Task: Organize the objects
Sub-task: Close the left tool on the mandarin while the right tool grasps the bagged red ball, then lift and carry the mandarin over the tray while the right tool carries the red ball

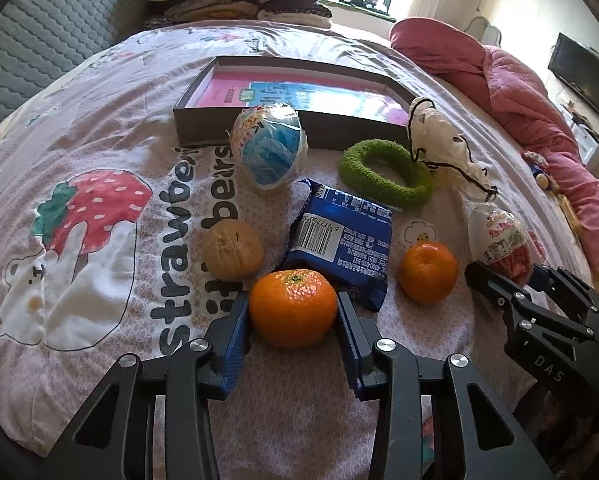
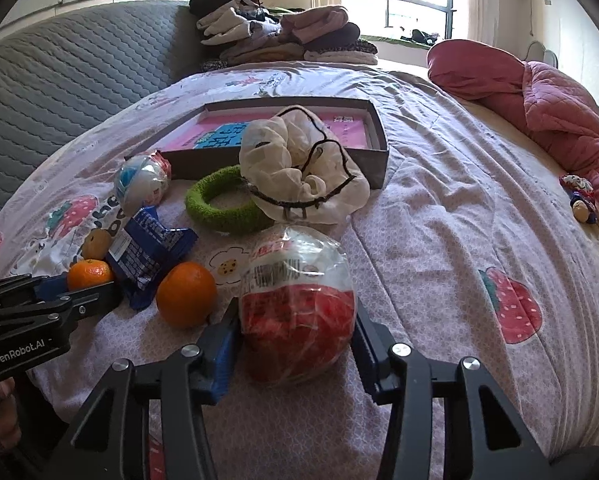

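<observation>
**Tools close on fruit and red capsule**

Blue pads of the left tool (image 1: 293, 308) pinch a near mandarin (image 1: 293, 307) on the bed sheet (image 1: 99, 128), printed "strawberry bears". Its body reads "GenRobot.AI". The right tool (image 2: 297, 322), marked "DAS", flanks a red wrapped capsule (image 2: 297, 312), pads touching its sides. Beyond lie a second mandarin (image 1: 429, 272), a walnut (image 1: 233, 249), a barcoded blue packet (image 1: 339, 240), then a green ring (image 1: 385, 178), a blue capsule (image 1: 269, 145), a cream pouch (image 1: 439, 140), and farthest a shallow box (image 1: 299, 100).

Bed (image 1: 99, 80) (fruit (image 1: 429, 272), box (image 1: 203, 120))
</observation>
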